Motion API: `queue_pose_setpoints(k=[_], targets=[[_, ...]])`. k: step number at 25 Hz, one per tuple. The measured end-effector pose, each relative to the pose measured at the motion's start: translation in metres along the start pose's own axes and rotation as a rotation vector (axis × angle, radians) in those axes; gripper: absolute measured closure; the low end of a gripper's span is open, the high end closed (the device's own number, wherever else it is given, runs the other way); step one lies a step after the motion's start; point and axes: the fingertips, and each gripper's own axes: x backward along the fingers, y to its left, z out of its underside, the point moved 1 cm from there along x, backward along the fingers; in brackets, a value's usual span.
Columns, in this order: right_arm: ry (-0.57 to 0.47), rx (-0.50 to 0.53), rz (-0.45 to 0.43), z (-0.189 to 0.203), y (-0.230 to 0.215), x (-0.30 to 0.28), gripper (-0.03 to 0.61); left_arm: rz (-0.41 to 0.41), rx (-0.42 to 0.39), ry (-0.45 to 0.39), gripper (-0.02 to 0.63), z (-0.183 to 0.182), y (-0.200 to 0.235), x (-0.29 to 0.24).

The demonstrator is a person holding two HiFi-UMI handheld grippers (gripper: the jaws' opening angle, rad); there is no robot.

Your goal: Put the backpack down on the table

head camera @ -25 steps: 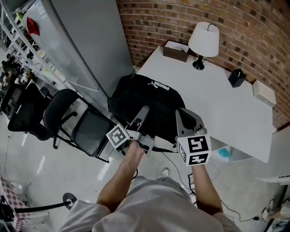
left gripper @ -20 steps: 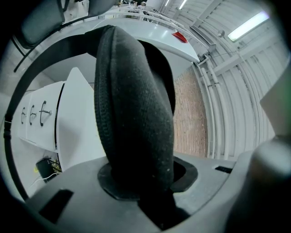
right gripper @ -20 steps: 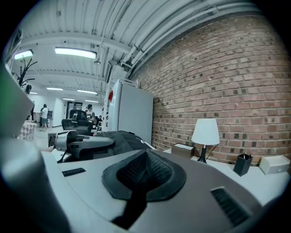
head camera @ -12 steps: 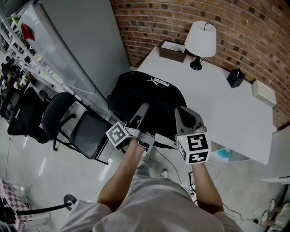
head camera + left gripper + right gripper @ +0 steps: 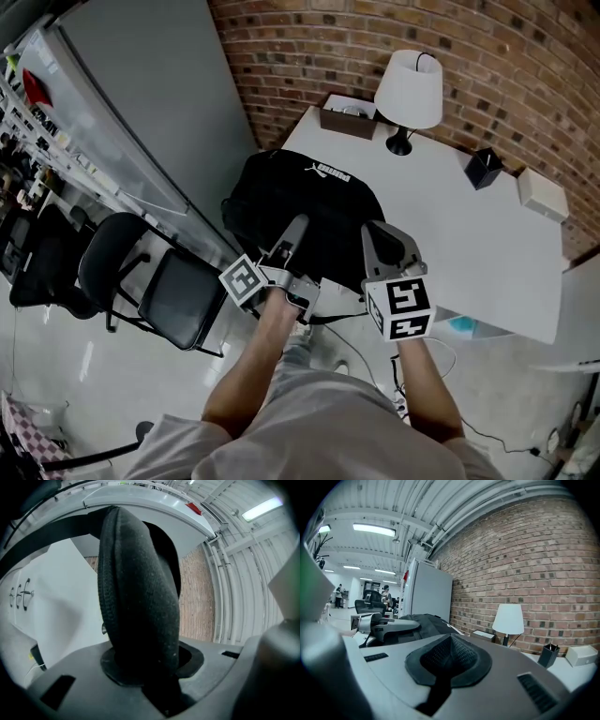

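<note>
Left claw (image 5: pixel 296 225) and right claw (image 5: pixel 381 236) clench the backpack (image 5: pixel 319 199) by the white table (image 5: pixel 473 225), brick wall (image 5: pixel 525 56) behind.

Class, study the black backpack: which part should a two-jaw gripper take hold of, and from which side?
Grip a padded shoulder strap, coming from the person's side, opposite the table. The backpack itself looks too bulky for jaws, while the strap is narrow, soft and faces the person; the left gripper is clamped on one.

White table (image 5: pixel 450 234) up against the brick wall: lamp (image 5: pixel 409 89) and brown box (image 5: pixel 347 117) along the far edge, black pen cup (image 5: pixel 485 169) and white box (image 5: pixel 542 194) near the far right corner.
</note>
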Motion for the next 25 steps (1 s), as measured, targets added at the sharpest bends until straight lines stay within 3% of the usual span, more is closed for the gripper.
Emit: queue_pose_setpoints(k=[9,25], targets=[[0.011,-0.002,0.034,-0.009,-0.012,-0.051,0.578,0.006,0.022,0.039,0.491,-0.035,0.017,-0.038],[0.092,-0.011,0.170,-0.012,-0.039,-0.122,0.578,-0.033,0.114,0.146,0.491,-0.079,0.066,-0.110]])
